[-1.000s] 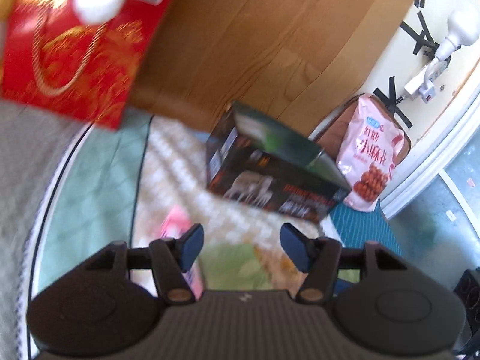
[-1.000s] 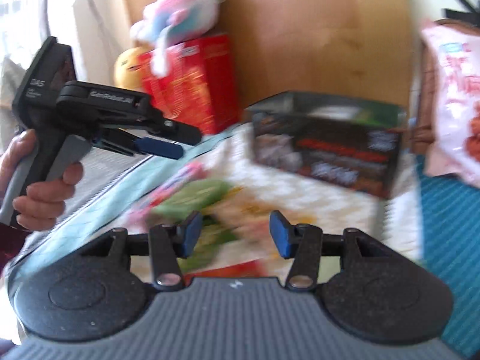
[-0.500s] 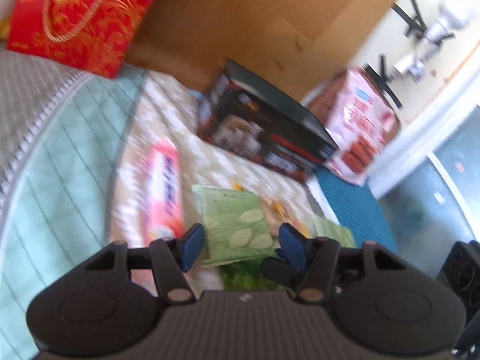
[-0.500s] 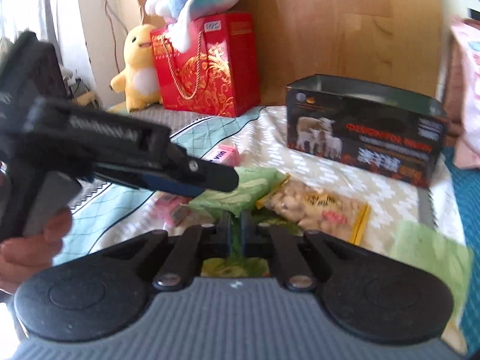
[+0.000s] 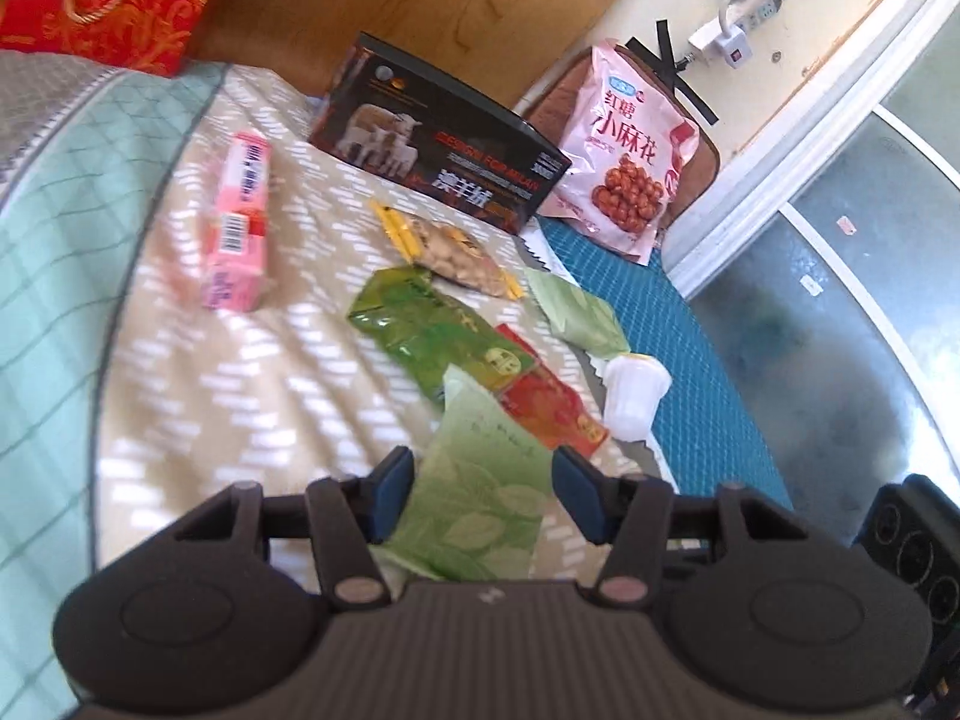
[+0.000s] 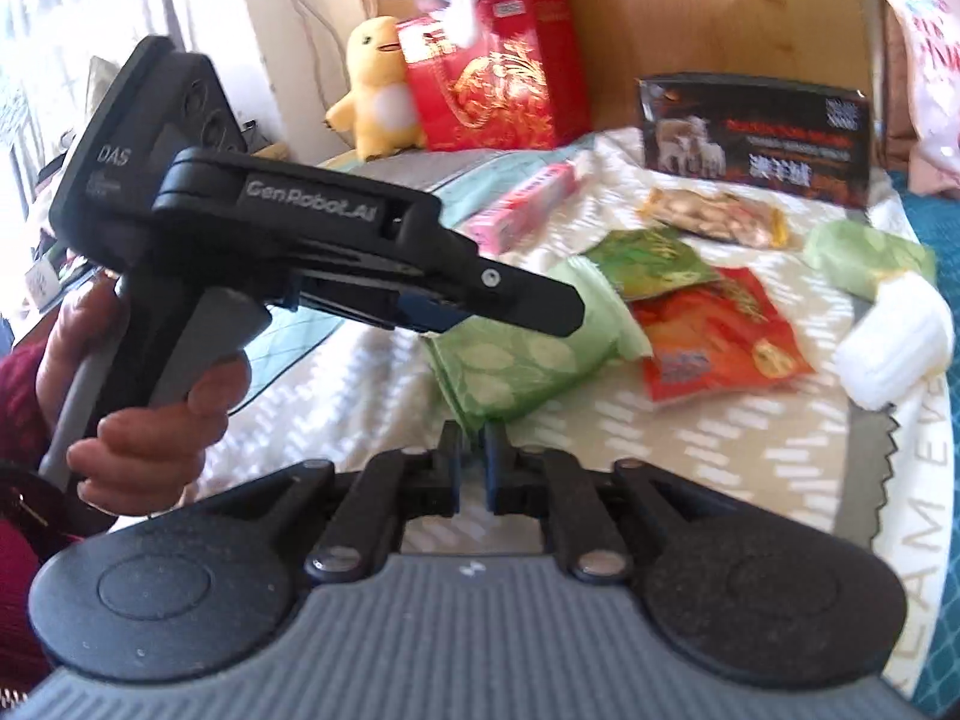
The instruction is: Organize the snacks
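My right gripper is shut on the corner of a pale green leaf-print packet and holds it above the bed. The same packet lies between the wide-open fingers of my left gripper, which also shows from the side in the right wrist view. On the patterned blanket lie a dark green packet, a red packet, a peanut packet, a pink box, a second pale green packet and a white cup. A black open-topped box stands at the back.
A large pink snack bag leans on a brown cushion by the wall. A red gift bag, a yellow plush duck and a pastel plush sit at the wooden headboard. A teal mat edges the bed; the floor lies beyond.
My right gripper closed on the pale green packet and lifted it toward me. My left gripper swung down over the snacks and now has that packet between its open fingers.
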